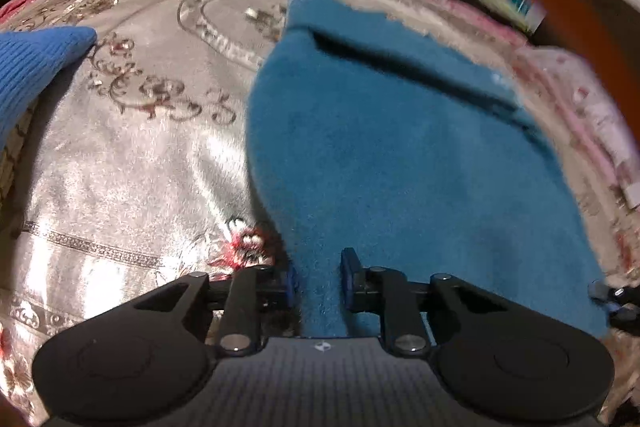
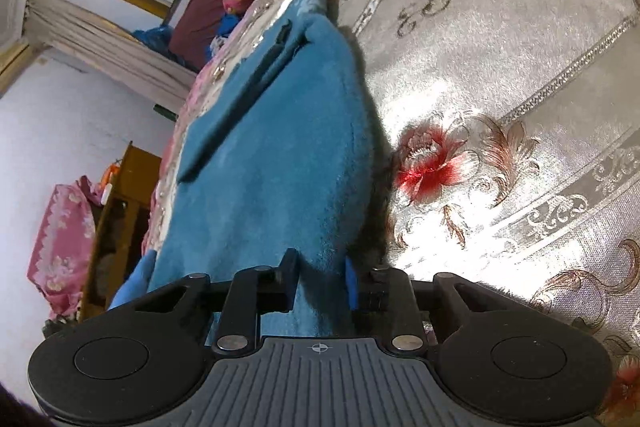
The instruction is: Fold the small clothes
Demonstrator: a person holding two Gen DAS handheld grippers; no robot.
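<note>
Left gripper (image 1: 318,281), right gripper (image 2: 322,281) clamp teal garment (image 1: 400,163); long axis runs away.

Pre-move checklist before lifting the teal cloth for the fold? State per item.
1. Left gripper has teal cloth between its fingers: ok.
2. Right gripper has cloth between its fingers: ok.
3. Pads pinching firmly on both: cannot tell.
4. Cloth flat on the bedspread: not ok, a flap is raised at the far end.
5. Light blue knit apart from the cloth: ok.
</note>
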